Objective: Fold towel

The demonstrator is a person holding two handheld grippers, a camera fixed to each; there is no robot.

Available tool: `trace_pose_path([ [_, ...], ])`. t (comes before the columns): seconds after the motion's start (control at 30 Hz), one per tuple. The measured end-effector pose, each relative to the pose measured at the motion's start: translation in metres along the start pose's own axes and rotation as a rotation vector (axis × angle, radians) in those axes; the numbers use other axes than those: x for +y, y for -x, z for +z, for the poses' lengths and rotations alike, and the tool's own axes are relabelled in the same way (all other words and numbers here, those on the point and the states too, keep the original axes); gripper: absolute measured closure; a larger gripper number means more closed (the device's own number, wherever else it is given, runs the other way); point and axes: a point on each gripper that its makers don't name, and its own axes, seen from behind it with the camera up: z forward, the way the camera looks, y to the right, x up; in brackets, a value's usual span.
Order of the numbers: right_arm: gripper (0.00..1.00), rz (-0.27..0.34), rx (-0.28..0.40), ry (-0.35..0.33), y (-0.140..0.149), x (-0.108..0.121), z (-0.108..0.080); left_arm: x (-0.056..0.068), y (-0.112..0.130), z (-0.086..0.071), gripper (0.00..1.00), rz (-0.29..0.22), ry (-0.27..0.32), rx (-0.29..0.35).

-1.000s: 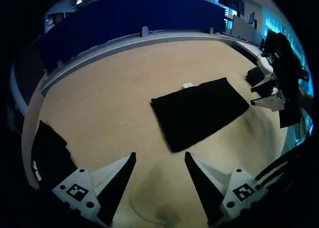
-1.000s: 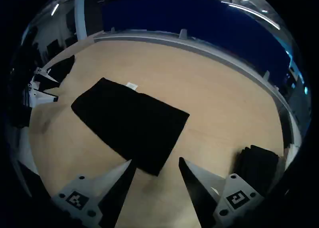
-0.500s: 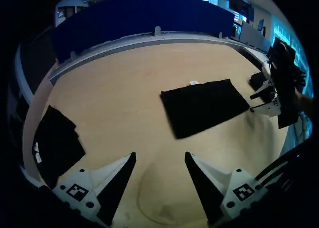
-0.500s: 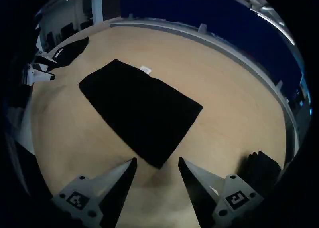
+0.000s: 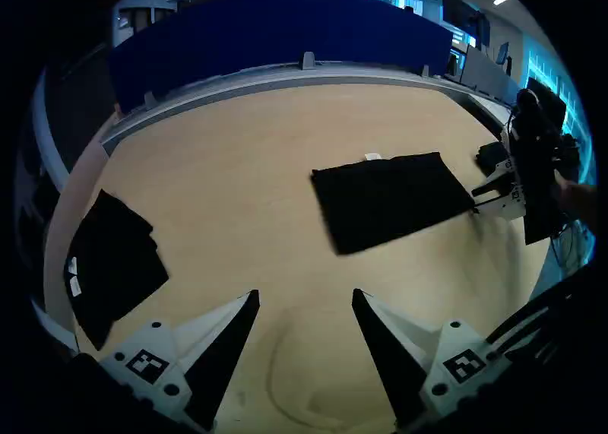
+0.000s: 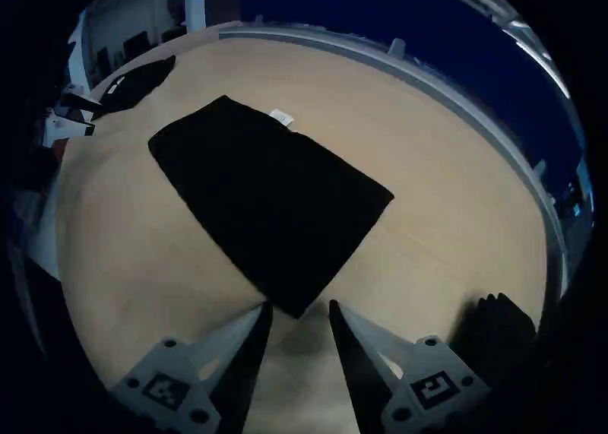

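Fingers: L gripper (image 5: 304,292) spread wide; R gripper (image 6: 299,305) narrow gap, at towel (image 6: 266,198) corner.

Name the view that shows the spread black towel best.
The right gripper view: the towel lies large and close, one corner right by the fingers. The left gripper view shows it smaller and farther off.

The towel (image 6: 270,206) is matt black cloth, the table (image 6: 456,221) smooth pale wood-grain with a faint sheen
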Motion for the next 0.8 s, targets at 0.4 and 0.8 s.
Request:
trace_pose_path([
  [0.4,0.89,0.019,0.009,-0.036,0.000,-0.007,0.004,-0.002,0.009,-0.005,0.10,-0.018,-0.010,-0.005],
  [0.8,0.94,-0.007,0.045,0.002,-0.015,0.003,-0.010,-0.001,0.017,-0.007,0.10,-0.029,-0.006,-0.011],
])
